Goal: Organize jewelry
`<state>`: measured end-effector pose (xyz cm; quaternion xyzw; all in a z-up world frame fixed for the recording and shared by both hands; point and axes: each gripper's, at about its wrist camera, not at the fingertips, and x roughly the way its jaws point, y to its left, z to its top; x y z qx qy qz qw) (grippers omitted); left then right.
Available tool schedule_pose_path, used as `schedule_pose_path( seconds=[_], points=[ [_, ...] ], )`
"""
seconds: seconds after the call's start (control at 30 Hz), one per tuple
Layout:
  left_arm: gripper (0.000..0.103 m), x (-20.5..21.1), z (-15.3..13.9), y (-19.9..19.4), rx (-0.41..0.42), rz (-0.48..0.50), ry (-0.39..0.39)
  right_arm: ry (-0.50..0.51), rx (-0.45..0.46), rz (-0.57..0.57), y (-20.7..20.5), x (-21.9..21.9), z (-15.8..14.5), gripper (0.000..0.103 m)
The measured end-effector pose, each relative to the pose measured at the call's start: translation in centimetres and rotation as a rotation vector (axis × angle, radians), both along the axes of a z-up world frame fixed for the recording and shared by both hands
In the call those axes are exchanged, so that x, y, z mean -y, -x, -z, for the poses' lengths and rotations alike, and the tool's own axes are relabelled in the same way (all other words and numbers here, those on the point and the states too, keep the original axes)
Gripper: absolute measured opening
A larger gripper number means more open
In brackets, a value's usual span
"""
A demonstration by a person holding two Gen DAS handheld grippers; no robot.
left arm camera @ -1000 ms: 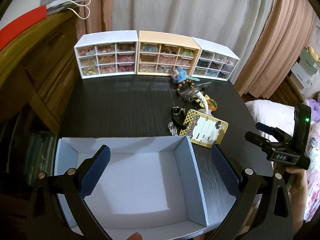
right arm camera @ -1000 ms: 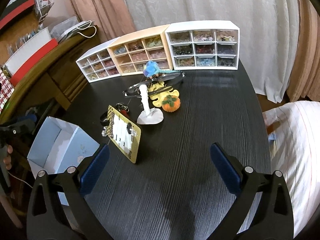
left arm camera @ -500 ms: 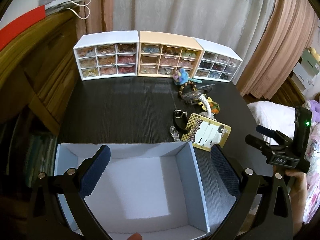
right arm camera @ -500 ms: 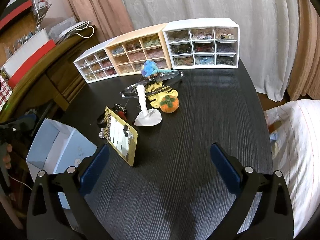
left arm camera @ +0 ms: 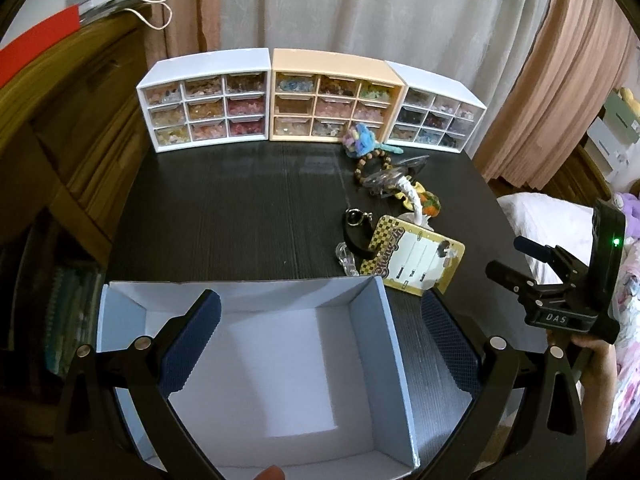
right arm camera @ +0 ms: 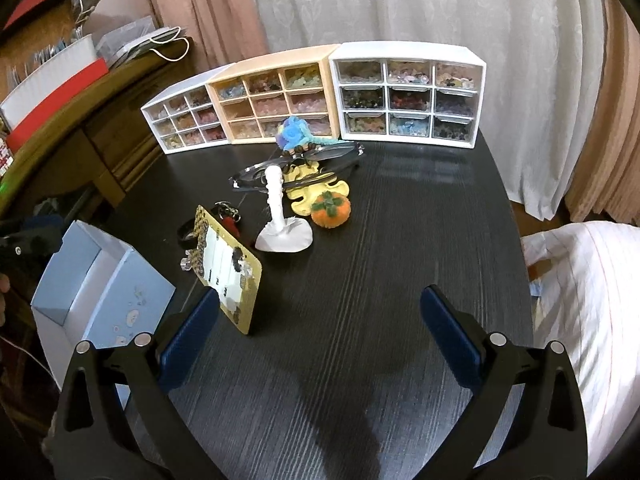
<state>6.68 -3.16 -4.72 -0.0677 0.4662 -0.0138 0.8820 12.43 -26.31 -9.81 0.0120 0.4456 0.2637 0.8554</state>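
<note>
At frame bottom, left gripper held wide open over blue box; right gripper held open, empty, over bare table.

We cannot make out the tiny contents of the three plastic nine-drawer cabinets; the pale blue cardboard box's near wall is cut off.

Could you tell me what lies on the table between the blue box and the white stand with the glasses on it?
The checkered yellow card lies there, with a black keyring and a clear trinket just behind it, nearer the blue box than the white stand; the right wrist view shows this best.
</note>
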Motion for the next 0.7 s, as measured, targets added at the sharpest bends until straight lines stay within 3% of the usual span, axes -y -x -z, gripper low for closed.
schedule_pose_path(
  seconds=[0.7],
  points=[
    [0.099,0.30,0.52,-0.26,-0.026,0.000,-0.001,0.010,-0.003,0.033,0.01,0.95,-0.04,0.096]
  ],
)
